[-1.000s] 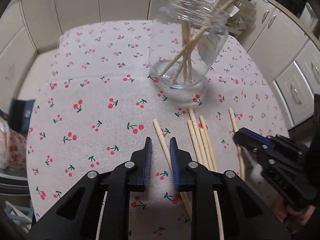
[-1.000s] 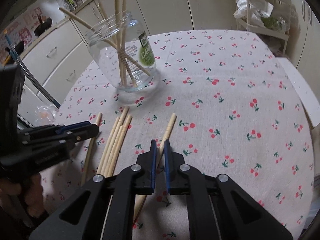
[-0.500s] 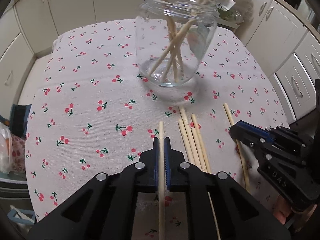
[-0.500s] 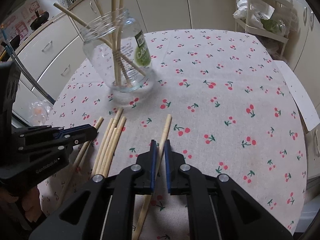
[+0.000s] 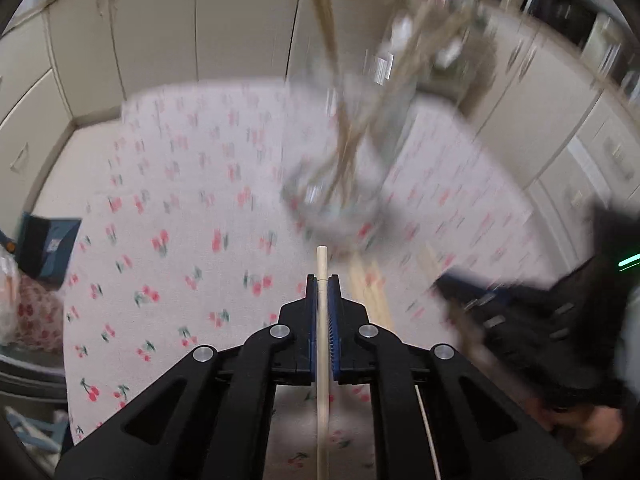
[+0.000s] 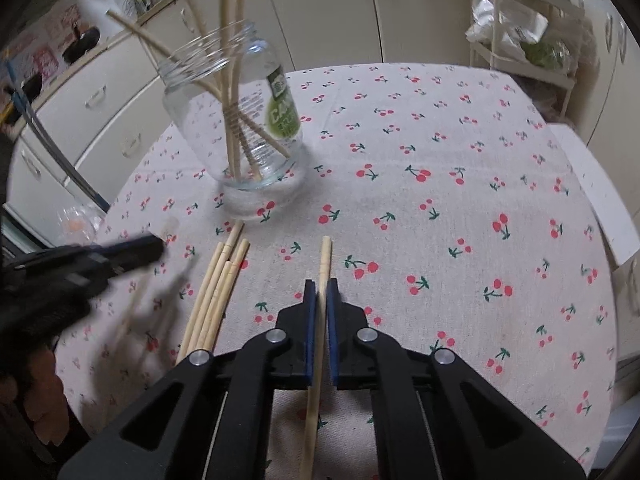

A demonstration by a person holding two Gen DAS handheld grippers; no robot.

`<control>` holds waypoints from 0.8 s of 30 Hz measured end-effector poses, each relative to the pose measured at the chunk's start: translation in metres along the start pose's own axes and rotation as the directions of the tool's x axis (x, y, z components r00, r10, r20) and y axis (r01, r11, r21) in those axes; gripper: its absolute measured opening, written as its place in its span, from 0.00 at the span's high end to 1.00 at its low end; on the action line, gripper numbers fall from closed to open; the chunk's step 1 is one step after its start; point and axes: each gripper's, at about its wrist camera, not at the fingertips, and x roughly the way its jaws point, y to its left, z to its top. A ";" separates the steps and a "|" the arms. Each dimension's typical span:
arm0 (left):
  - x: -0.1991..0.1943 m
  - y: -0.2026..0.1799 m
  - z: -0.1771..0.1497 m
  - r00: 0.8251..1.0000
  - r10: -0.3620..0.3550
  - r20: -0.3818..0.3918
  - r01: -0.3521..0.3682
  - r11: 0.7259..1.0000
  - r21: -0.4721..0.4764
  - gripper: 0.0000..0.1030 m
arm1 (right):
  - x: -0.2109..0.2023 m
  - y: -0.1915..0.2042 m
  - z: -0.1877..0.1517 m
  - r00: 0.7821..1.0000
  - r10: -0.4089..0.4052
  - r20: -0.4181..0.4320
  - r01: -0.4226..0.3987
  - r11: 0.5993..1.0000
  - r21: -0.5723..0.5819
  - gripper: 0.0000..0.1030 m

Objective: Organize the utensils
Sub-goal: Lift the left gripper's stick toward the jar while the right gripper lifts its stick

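Left hand-held gripper (image 5: 322, 280): jaws closed flat on a single chopstick (image 5: 321, 264), gripped along its length, so the stick ran straight out past the fingertips toward 12 o'clock. Holding it in line with the fingers looked deliberate: the tip could be aimed at a narrow opening. Left view heavily motion-blurred; only the stick and jaws were sharp.

Right hand-held gripper (image 6: 321, 286): jaws likewise pinched on a second chopstick (image 6: 325, 256), which angled slightly toward 1 o'clock beyond the fingertips. The rear of the stick passed back under the gripper body. Whether this stick had cleared the table (image 6: 460, 208) could not be told from the view.

At about 10 o'clock from the right fingertips, a loose bundle of chopsticks (image 6: 218, 288) lay side by side on the cherry-print cloth, touching one another, still to be collected. Further toward 9 o'clock, the left gripper appeared as a dark blur above the cloth.

At 11 o'clock, well beyond the bundle, the glass jar (image 6: 236, 120) stood upright with several chopsticks leaning against its rim, fanned out. Jar is evidently the collecting vessel; its open mouth faced up, which suits dropping sticks in end first.

Judgement: task part done. Both held sticks next need tipping upright over the jar mouth.
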 end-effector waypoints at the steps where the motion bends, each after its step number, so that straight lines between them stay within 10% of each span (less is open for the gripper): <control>1: -0.010 0.000 0.004 0.999 -0.017 0.048 0.017 1.000 -0.002 0.95 | 0.000 -0.001 0.000 1.000 0.007 0.001 -0.007 1.000 0.011 0.94; 5: -0.060 0.001 0.030 0.950 -0.103 0.295 0.118 0.993 -0.031 0.95 | -0.001 -0.007 0.000 0.999 0.040 0.009 -0.041 0.997 0.059 0.94; 12: -0.099 -0.010 0.074 0.796 -0.071 0.601 0.139 0.988 -0.067 0.95 | -0.001 -0.012 -0.002 0.997 0.075 0.021 -0.077 0.992 0.099 0.94; 24: -0.100 -0.038 0.118 0.631 0.076 0.772 0.048 0.989 -0.136 0.95 | -0.002 -0.020 -0.004 0.994 0.109 0.029 -0.111 0.985 0.131 0.94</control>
